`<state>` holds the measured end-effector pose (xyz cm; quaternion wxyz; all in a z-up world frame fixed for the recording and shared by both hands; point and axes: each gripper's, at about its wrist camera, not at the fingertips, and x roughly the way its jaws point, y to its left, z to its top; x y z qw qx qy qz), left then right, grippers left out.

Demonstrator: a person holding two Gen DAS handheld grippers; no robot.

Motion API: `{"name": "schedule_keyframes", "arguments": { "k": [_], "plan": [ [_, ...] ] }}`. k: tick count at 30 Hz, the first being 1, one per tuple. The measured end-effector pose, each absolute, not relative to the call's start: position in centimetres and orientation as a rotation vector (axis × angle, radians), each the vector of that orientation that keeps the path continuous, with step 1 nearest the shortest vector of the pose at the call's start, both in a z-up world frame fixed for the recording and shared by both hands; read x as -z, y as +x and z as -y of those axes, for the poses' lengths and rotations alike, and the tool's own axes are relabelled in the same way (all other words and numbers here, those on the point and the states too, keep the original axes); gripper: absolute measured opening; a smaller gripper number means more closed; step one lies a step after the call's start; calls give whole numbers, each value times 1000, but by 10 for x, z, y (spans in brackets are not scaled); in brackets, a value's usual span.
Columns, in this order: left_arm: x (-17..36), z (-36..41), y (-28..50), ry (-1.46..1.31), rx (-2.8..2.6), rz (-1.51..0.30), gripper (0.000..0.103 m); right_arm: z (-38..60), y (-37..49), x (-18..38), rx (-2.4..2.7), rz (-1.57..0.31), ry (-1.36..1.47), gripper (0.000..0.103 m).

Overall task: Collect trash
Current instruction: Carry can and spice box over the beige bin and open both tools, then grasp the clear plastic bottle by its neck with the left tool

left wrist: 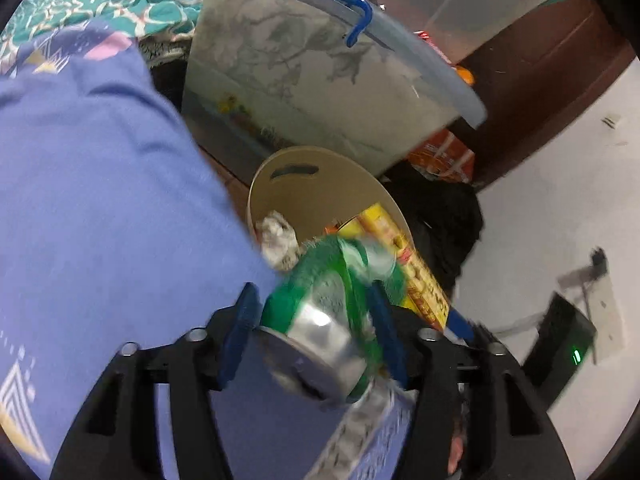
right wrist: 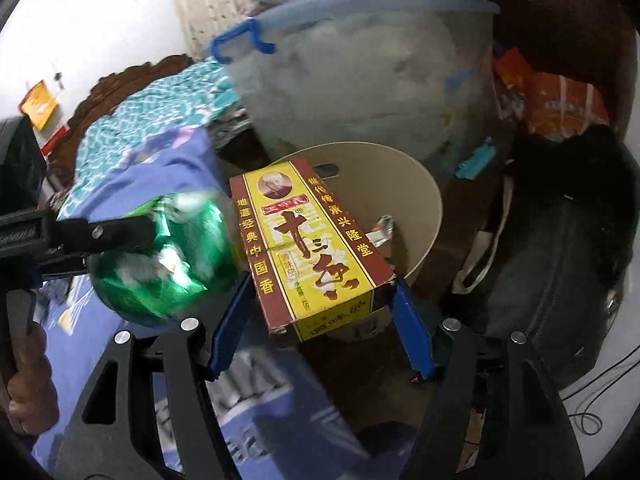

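In my left-wrist view, purple bedding is filling the left side. Low in the centre my left gripper is standing fairly wide, with a green drink can between its blue pads (too blurred to tell whether they are pressing on it). Behind it a beige wastebasket is holding crumpled paper.

In my right-wrist view, the can is showing at centre left, and my right gripper is clamping a yellow-and-brown seasoning box over the basket's rim.
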<state>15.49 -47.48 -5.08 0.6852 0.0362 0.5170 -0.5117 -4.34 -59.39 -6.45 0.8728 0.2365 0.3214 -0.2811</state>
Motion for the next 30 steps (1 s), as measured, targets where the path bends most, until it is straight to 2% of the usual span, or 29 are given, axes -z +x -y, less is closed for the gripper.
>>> {"name": "schedule_keyframes", "arguments": {
  "k": [1,4,9,20,30],
  "plan": [
    [51,483,156,78,1136,-1156,82,596,-43,64,592,-661,510,78],
    [48,494,153,86,1136,-1144,82,590,-46,61,593,-617,499,81],
    [39,463,142,110,1167,-1097,82,577,-52,64,584,-599,507,81],
    [33,309,116,180,1072,-975,82,504,-22,58,407,-614,492,80],
    [28,137,146,-49,791,-956,82,395,47,67,118,-736,413,80]
  ]
}}
